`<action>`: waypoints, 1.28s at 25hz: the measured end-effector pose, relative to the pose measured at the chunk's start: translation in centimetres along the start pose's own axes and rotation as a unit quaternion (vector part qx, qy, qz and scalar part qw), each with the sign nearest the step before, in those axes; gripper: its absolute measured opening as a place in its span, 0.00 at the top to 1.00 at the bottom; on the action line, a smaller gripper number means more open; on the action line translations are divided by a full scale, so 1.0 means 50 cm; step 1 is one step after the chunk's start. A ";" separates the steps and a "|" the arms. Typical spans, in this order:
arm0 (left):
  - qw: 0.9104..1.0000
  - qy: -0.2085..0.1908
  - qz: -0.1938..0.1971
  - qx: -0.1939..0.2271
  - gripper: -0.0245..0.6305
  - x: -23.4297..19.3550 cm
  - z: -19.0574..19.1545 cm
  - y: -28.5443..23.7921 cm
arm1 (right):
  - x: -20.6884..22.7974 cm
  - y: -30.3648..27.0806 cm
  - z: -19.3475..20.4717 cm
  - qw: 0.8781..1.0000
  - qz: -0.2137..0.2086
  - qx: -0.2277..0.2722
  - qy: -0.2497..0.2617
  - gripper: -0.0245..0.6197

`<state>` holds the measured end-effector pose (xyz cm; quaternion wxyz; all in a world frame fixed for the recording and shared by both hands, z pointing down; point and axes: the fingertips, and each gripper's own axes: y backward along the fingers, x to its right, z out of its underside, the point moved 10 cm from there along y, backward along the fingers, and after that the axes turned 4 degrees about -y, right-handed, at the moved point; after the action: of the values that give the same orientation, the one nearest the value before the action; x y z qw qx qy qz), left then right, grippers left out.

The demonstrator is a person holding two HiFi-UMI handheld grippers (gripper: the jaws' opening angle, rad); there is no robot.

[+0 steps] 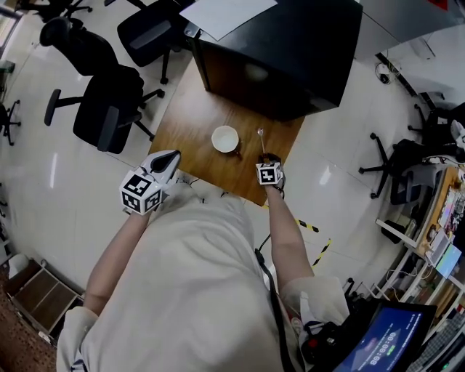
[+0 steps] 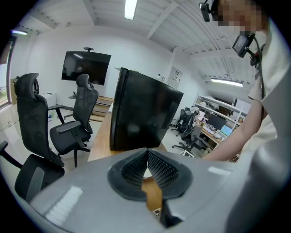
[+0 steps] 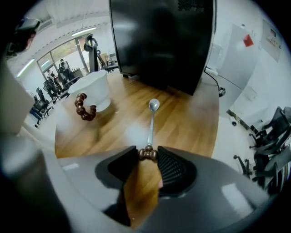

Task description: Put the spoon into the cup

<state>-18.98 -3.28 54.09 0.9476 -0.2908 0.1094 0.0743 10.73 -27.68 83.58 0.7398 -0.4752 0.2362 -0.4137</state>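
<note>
A metal spoon (image 1: 261,142) (image 3: 151,123) lies flat on the wooden table (image 1: 192,123), bowl end away from me, to the right of the white cup (image 1: 225,138) (image 3: 93,88). The cup stands upright and has a brown beaded handle (image 3: 84,107). My right gripper (image 1: 267,157) (image 3: 148,155) points steeply down at the spoon's near end. Its jaws stand open with the spoon's brown beaded tip between their tips. My left gripper (image 1: 170,157) (image 2: 146,153) hovers off the table's near left corner, its jaws closed together, holding nothing.
A big black cabinet (image 1: 283,51) (image 3: 163,41) stands on the table's far half, close behind cup and spoon, with a white sheet (image 1: 225,14) on top. Black office chairs (image 1: 109,109) stand left of the table. The table's right edge (image 1: 290,156) runs next to the spoon.
</note>
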 end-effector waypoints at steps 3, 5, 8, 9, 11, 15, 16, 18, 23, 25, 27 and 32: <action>1.000 0.001 -0.008 -0.002 0.96 0.004 0.004 0.005 | -0.001 0.001 0.004 1.000 0.005 0.010 -0.008 0.76; 1.000 0.004 -0.012 -0.002 0.96 0.006 0.007 0.009 | -0.004 0.007 0.000 1.000 0.003 0.013 -0.010 0.76; 1.000 0.010 -0.020 0.004 0.96 0.006 0.010 0.013 | 0.000 0.009 -0.005 1.000 0.003 0.016 -0.009 0.76; 1.000 0.012 -0.022 0.005 0.96 0.006 0.010 0.014 | 0.001 0.011 -0.005 1.000 0.003 0.018 -0.014 0.76; 1.000 0.016 -0.024 0.008 0.96 0.005 0.012 0.014 | -0.001 0.020 -0.003 0.999 0.001 0.020 -0.028 0.76; 1.000 0.015 -0.018 0.009 0.96 0.007 0.013 0.002 | -0.006 0.039 -0.012 0.999 -0.007 0.031 -0.025 0.77; 1.000 0.014 -0.015 0.009 0.96 0.008 0.012 -0.002 | -0.008 0.043 -0.016 0.999 -0.010 0.036 -0.025 0.77; 1.000 0.009 -0.011 0.012 0.96 0.009 0.008 -0.007 | -0.013 0.062 -0.027 0.998 -0.014 0.050 -0.030 0.77; 1.000 0.008 -0.004 0.018 0.96 0.008 0.001 -0.014 | -0.035 0.127 -0.072 0.995 -0.028 0.096 -0.031 0.77; 1.000 0.006 0.001 0.016 0.96 0.010 0.002 -0.018 | -0.053 0.154 -0.096 0.992 -0.044 0.114 -0.029 0.77; 1.000 0.005 0.005 0.014 0.96 0.011 0.004 -0.021 | -0.075 0.176 -0.116 0.990 -0.061 0.128 -0.029 0.77; 1.000 0.004 0.005 0.018 0.96 0.008 0.002 -0.025 | -0.137 0.193 -0.141 0.987 -0.096 0.127 0.010 0.77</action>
<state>-18.30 -4.22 54.74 0.9519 -0.2736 0.1155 0.0757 5.48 -23.52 71.52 0.7485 -0.3941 0.1422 -0.5141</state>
